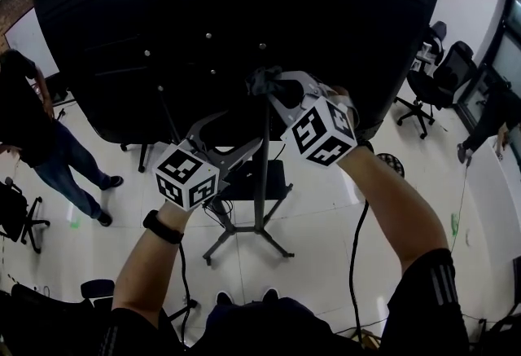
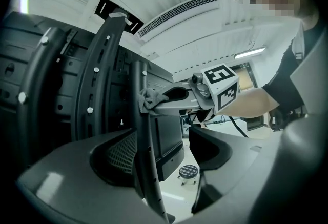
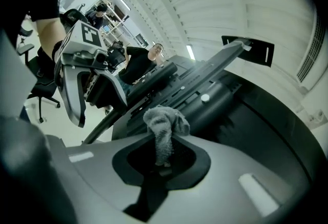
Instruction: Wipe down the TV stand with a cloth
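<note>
At far left a person (image 1: 37, 130) stands on the pale floor (image 1: 326, 216). Our left hand-held gripper (image 2: 164, 148) is released. Its jaws are spread either side of the upright pole (image 2: 146, 166) of the TV stand (image 1: 261, 214), which runs close against one jaw and clear of the other. Higher up that pole, just below the back of the big black screen (image 1: 228, 20), our right hand-held gripper (image 3: 161, 161) is clenched on the grey cloth (image 3: 163, 125). The cloth bunches beyond the jaw tips and touches the pole. Office chairs (image 1: 440, 73) sit at far right.
</note>
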A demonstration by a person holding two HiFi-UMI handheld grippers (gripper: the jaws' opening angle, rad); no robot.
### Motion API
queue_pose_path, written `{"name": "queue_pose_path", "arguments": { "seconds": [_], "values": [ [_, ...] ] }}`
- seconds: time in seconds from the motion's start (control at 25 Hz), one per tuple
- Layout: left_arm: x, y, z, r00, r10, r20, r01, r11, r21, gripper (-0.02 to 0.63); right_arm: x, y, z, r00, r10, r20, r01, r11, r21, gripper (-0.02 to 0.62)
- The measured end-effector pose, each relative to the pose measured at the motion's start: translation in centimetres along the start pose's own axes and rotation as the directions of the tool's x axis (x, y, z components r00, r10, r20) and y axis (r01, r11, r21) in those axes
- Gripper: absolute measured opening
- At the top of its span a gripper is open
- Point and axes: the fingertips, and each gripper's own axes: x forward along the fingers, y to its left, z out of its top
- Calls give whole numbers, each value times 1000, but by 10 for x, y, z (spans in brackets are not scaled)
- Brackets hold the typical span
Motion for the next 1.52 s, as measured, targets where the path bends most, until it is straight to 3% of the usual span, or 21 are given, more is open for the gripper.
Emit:
{"name": "queue_pose_path", "arguments": {
  "seconds": [0.36, 0.96, 1.52],
  "values": [
    [4, 3, -35, 1000, -5, -25, 3, 999, -50, 342, 2, 18, -14, 999, -49, 5, 50, 998, -40, 34],
    [6, 5, -105, 996, -8, -91, -3, 992, -125, 341, 28, 103, -65, 996, 63, -60, -67, 994, -80, 34],
    [-4, 7, -195, 985, -11, -172, -27, 976, -217, 344, 54, 196, -126, 973, 188, -133, -190, 982, -7, 34]
  ]
}}
